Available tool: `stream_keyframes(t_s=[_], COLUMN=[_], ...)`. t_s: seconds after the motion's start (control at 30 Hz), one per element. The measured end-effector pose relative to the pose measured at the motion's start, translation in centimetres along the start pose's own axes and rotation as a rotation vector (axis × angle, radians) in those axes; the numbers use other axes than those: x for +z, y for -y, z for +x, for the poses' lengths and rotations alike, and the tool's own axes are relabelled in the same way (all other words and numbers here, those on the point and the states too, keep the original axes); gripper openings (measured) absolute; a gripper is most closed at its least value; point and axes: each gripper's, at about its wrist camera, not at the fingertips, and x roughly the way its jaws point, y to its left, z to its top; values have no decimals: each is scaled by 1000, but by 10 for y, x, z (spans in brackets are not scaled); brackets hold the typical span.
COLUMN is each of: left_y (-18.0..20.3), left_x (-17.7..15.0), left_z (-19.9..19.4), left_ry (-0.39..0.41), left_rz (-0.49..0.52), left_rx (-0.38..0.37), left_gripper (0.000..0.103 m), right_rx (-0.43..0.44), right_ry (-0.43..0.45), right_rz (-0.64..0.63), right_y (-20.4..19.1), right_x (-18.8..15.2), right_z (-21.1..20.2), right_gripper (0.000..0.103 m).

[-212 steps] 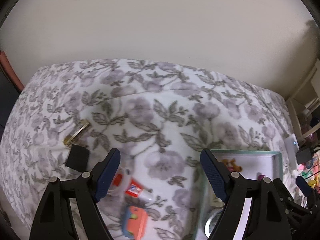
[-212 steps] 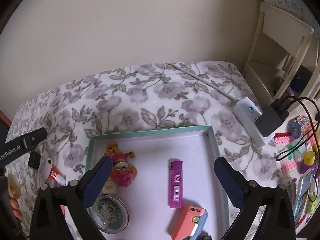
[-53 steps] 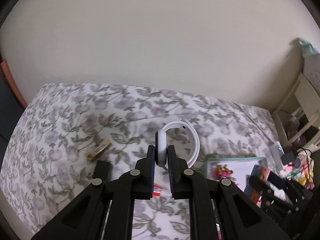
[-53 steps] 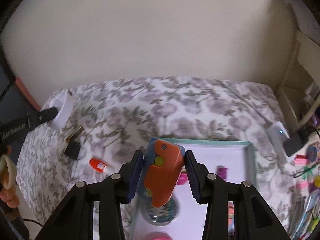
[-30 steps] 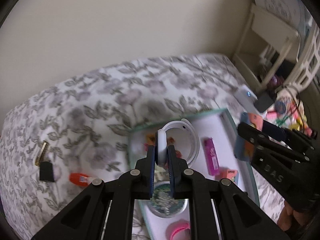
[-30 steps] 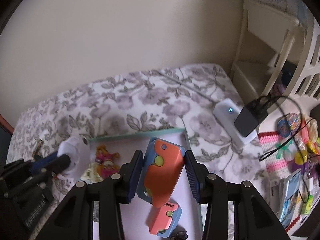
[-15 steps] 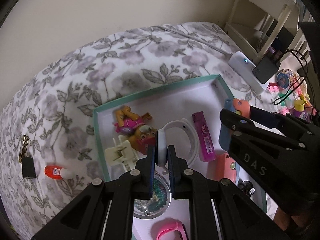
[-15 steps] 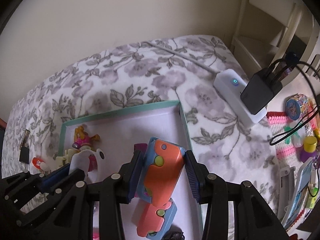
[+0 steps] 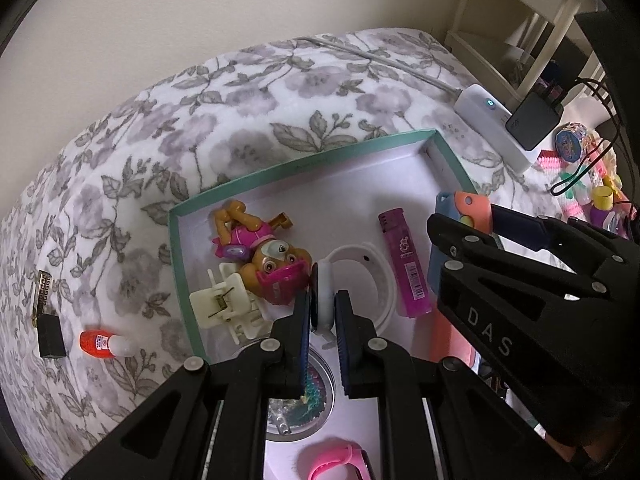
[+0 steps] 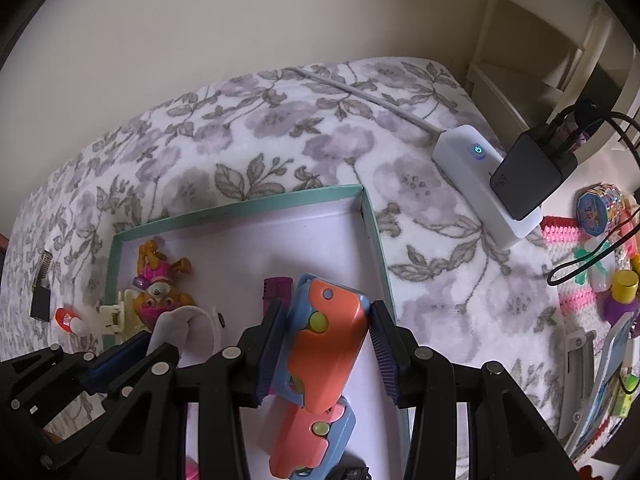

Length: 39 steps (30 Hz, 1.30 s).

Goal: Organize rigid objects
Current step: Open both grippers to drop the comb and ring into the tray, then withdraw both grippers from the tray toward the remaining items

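My left gripper [image 9: 322,298] is shut on a white wristband [image 9: 360,280] and holds it low inside the teal-rimmed box [image 9: 280,168], beside a dog figure [image 9: 264,260], a cream hair clip [image 9: 220,304] and a purple lighter [image 9: 404,264]. My right gripper [image 10: 326,322] is shut on an orange and blue toy [image 10: 324,336] over the box's right side [image 10: 376,240]; a second orange and blue toy [image 10: 312,436] lies just below it. On the bedspread to the left of the box lie a red-capped tube [image 9: 106,344], a black block [image 9: 50,336] and a gold comb [image 9: 42,292].
A round clear case [image 9: 298,404] and a pink band [image 9: 340,460] lie in the box's near part. A white power strip [image 10: 476,184] with a black charger [image 10: 532,176] sits right of the box, with small clutter [image 10: 600,260] and white shelves [image 9: 532,32] beyond.
Both grippers have come down from above the bed into the box, each carrying its object. The wristband is now level with the dog figure and the lighter.
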Motion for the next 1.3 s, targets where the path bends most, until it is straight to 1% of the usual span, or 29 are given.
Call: stream_keyframes(t_s=[0.2,0.37,0.4,0.43,0.47,0.5,0.53,0.8,0.87,0.9,0.93,1.03,1.23,1.3], left_y=[0,-2,-2,-2,-3,-4,-4,-12,-16,-19,-24,-38,-87,-105], left_x=[-1,0,1,1,2,2,3,6,6,7,7,9,9,7], left_z=[5,2,1,0,-2,-4,-6,-17,-21,-23,-27,-34,-51,-56], left_ry=[-14,-5,-2,-1,3,8,15,35,44,50,62,84,140,155], left_rz=[-3,-8,-10,-12,-14,-19,-22,-39,-50,-58,-73,-113,-251,-298], left_rx=[5,1,-1,-4,-8,-13,-17,-30,-35,-37,-39,-35,-4,13], left_gripper=[13,14,18,28,35,46,49,50,57,65,68,68,69,69], right_rx=[1,2,1,0,0,0,1,0,0,1,2,10,15,12], right_ry=[-7,19,24,29,35,39,44,94,112,123,133,157,163,163], right_rz=[-10,-11,-11,-10,-9,-9,-9,-21,-18,-17,-15,-9,8,15], right_y=[-3,-4,-4,-4,-4,-4,-4,-9,-9,-10,-10,-10,-11,-11], right_x=[-1,2,2,3,3,4,4,9,10,11,11,13,14,14], right_z=[3,-6,-8,-10,-12,-14,-16,-35,-41,-45,-48,-54,-51,-49], right_gripper=[45,45,45,45,45,45,45,45,45,45,45,45,46,50])
